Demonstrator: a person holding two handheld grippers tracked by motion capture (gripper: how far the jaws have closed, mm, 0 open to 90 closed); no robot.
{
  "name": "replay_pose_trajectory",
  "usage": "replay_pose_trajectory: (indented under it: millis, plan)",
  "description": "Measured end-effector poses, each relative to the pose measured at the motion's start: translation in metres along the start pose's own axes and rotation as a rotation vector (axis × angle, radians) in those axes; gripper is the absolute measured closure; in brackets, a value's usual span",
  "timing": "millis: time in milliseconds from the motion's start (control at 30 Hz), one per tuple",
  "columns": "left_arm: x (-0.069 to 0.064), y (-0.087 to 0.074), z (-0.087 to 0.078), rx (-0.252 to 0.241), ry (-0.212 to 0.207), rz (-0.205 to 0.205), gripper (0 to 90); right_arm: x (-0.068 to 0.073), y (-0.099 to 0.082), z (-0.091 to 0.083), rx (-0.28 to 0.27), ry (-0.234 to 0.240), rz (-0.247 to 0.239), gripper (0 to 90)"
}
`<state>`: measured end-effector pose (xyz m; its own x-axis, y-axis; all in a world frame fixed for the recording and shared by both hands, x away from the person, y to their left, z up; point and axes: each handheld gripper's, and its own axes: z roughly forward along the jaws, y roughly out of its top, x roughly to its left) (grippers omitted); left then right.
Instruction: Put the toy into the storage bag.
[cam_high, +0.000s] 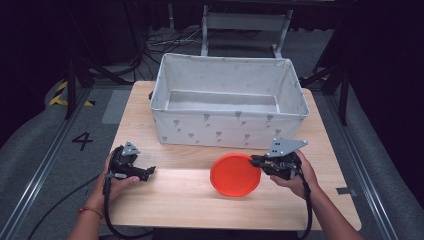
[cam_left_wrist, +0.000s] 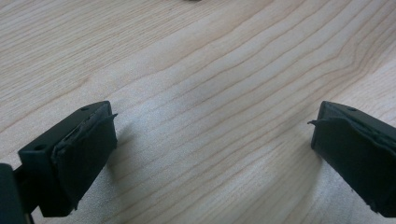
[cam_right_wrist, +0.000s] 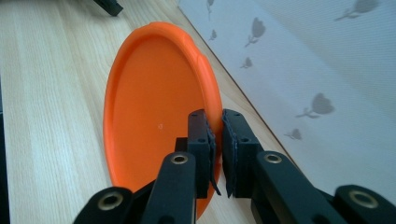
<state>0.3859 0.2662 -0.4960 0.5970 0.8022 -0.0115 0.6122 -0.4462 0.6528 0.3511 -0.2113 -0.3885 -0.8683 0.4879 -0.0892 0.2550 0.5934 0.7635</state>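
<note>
Two forearms came in from the bottom of the high view, each hand w/ a gripper resting low over the wooden surface (cam_high: 175, 200). On the person's right, the right gripper (cam_high: 256, 160) had its fingers (cam_right_wrist: 201, 140) clamped on the rim of an orange plate (cam_high: 235, 174); in the right gripper view the rim sat pinched between the two black pads, only a narrow slit left between them. That plate was tilted, its gripped edge lifted and the far edge lower, toward the middle of the surface (whether the low edge touched the wood, can't tell). It sat just in front of a grey fabric bin (cam_high: 230, 127), approx. centre-right of the surface, near the bin's front wall but apart from it. Seen from the right gripper view the plate (cam_right_wrist: 154, 107) stood nearly on edge, w/ the bin's flower-printed wall (cam_right_wrist: 303, 84) close beside it on the right.

On the person's left, the left gripper (cam_high: 150, 172) was held near the front-left part of the surface, well apart from the plate. Its fingers (cam_left_wrist: 84, 149) stood wide apart w/ bare wood grain between them, nothing held.

A grey three-cornered plate topped each gripper, and a black cable trailed from each back toward the person. Beyond the surface lay grey floor w/ a "4" (cam_high: 82, 141) marked at left.
</note>
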Motion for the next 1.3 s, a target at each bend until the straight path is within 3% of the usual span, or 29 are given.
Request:
replay_pose_trajectory:
  millis: [567, 1300]
  plan:
    - [0.0, 0.0, 0.0, -0.002, 0.003, 0.004, 0.5, -0.014, 0.006, -0.05, -0.007, -0.072, -0.054, 82.7]
    - [0.0, 0.0, 0.0, -0.001, 0.003, 0.003, 0.5, -0.028, 0.059, -0.116, -0.012, -0.174, -0.134, 82.7]
